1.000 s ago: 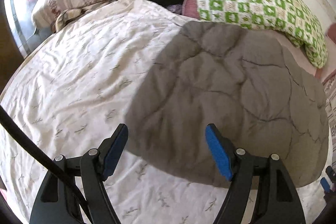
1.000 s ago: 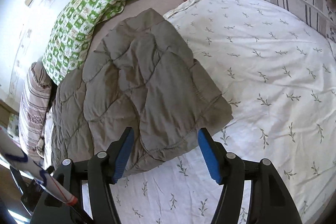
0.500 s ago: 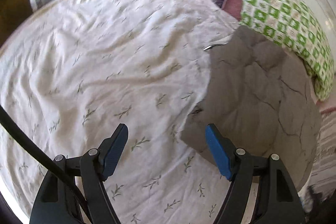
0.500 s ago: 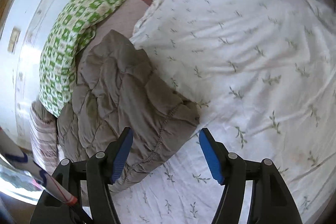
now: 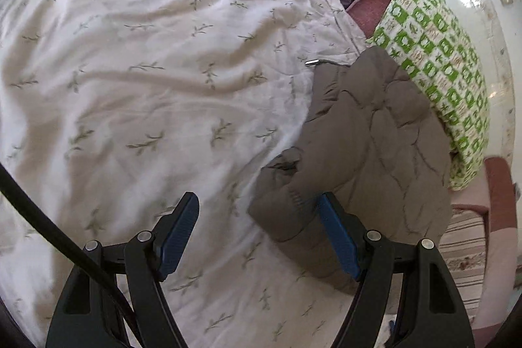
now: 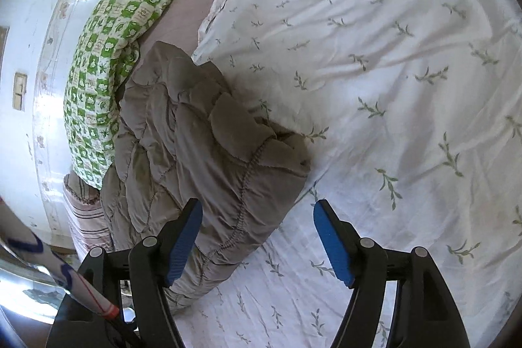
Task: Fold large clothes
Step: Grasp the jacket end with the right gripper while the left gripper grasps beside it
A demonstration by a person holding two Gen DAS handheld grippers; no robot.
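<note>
While both grippers dip toward the bed, the grey quilted coat swings off to one side of each view, lying bunched on the leaf-print duvet just beside the green pillow. Left gripper: jaws apart, nothing between but duvet. Right gripper: jaws have just been opening, straddling the coat's stitched hem, not pressing. Looks like a setup to grab edges for a fold.
</note>
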